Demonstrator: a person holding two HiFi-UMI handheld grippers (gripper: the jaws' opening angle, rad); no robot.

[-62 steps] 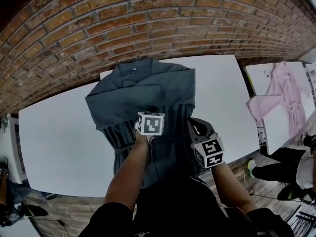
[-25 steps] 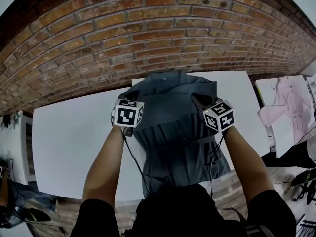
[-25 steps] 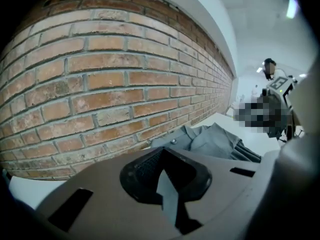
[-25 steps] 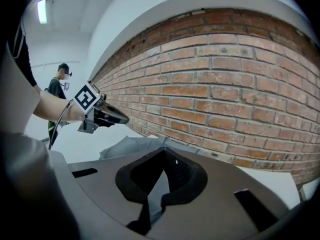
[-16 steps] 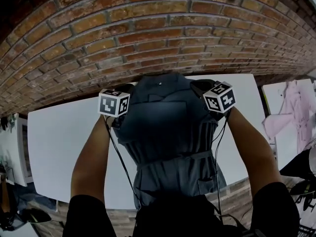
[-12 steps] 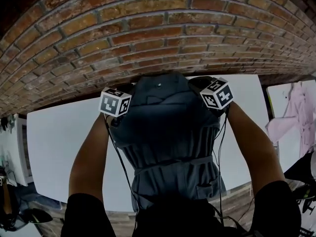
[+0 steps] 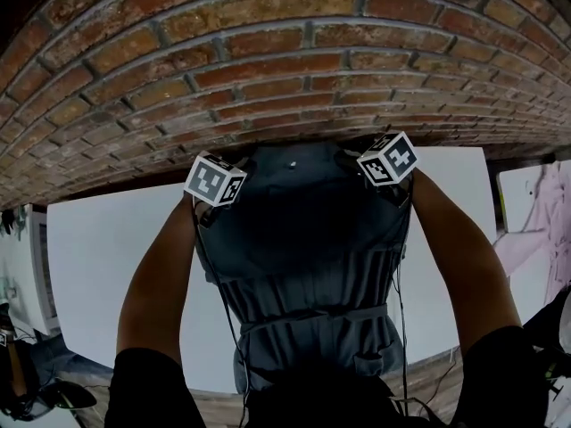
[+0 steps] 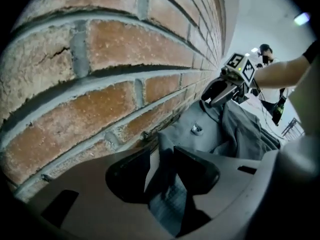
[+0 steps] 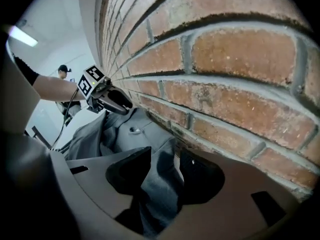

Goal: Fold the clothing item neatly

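Both hands have carried the grey garment (image 7: 308,266) forward and down since a moment ago. Its shoulders now lie right at the foot of the brick wall (image 7: 268,69), and both sets of jaws have just been opening. From where I stand, the left gripper (image 8: 162,155) has its jaws apart with a fold of shoulder cloth standing loose between them, not pinched. The right gripper (image 9: 165,158) is the same, with cloth slack in the gap.

What worries me is the pull-back. With fabric draped between the pads, either gripper could snag it on the way back from the wall and drag a shoulder out of line, rumpling the top. The other risk is weight. The skirt end, farthest from the wall, seems to hang over the edge of the white table (image 7: 107,266), and I judge it could tug the whole piece away from the wall now that nothing pinches it.

The garment lies spread with its collar nearest the wall, one gripper at each shoulder and the waistband well back from the wall.
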